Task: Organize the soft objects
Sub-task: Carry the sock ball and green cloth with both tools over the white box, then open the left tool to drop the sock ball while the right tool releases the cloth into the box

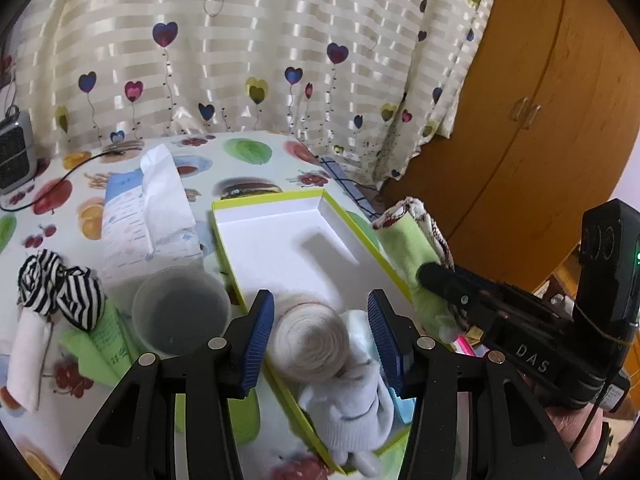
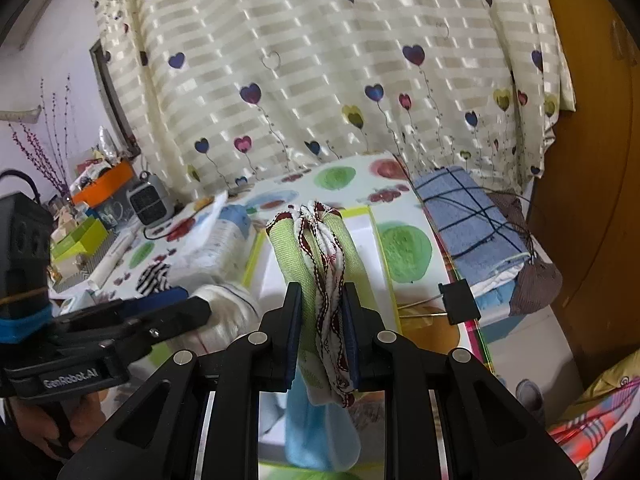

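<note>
Two wrist fisheyes look steeply down, close over the shared green-rimmed box (image 1: pixel 280 200) (image 2: pixel 374 216) and heart-print curtain (image 1: pixel 260 40) (image 2: pixel 340 60).

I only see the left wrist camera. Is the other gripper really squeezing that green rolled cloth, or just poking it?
Observer: Squeezing. In the right wrist view the right gripper has both pads pressed against the sides of the green cloth.
Child: Is anything on the table to the right of the box?
Observer: Yes, a black binder clip lies just outside the box's right rim.
Child: What's past the little heater?
Observer: Behind the heater there is an orange box on a cluttered shelf.
</note>
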Demonstrator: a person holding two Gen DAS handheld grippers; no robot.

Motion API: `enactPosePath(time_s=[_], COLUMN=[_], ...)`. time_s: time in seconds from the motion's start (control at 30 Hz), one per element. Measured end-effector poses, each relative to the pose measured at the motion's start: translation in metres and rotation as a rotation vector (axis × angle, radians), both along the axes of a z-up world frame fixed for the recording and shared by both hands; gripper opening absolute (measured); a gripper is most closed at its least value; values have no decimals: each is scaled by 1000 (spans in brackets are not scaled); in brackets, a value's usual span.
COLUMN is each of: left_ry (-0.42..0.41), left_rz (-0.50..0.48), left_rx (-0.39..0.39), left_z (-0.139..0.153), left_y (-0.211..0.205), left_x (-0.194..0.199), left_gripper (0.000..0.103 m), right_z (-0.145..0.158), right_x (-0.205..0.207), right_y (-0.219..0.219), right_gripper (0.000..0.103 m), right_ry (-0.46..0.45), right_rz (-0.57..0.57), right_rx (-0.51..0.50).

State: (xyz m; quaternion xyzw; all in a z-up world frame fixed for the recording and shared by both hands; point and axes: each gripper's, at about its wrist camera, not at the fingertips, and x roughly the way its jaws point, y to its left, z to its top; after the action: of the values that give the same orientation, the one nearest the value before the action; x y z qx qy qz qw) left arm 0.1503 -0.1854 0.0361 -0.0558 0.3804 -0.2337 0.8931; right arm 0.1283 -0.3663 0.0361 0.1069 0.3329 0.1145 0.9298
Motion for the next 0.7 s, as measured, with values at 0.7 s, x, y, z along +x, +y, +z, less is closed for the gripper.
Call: enactPosePath(time_s=[0.7], left_ry=[37], left_rz=[1], left_rx=[13], left_z=[-12], left_y=[-23], left_x=[55], left_gripper=[41], right_z=[-36], right_x=[37], right_y=[-8], right_gripper=[25], right_ry=[97], right_rz=[-17], right_rx=[18])
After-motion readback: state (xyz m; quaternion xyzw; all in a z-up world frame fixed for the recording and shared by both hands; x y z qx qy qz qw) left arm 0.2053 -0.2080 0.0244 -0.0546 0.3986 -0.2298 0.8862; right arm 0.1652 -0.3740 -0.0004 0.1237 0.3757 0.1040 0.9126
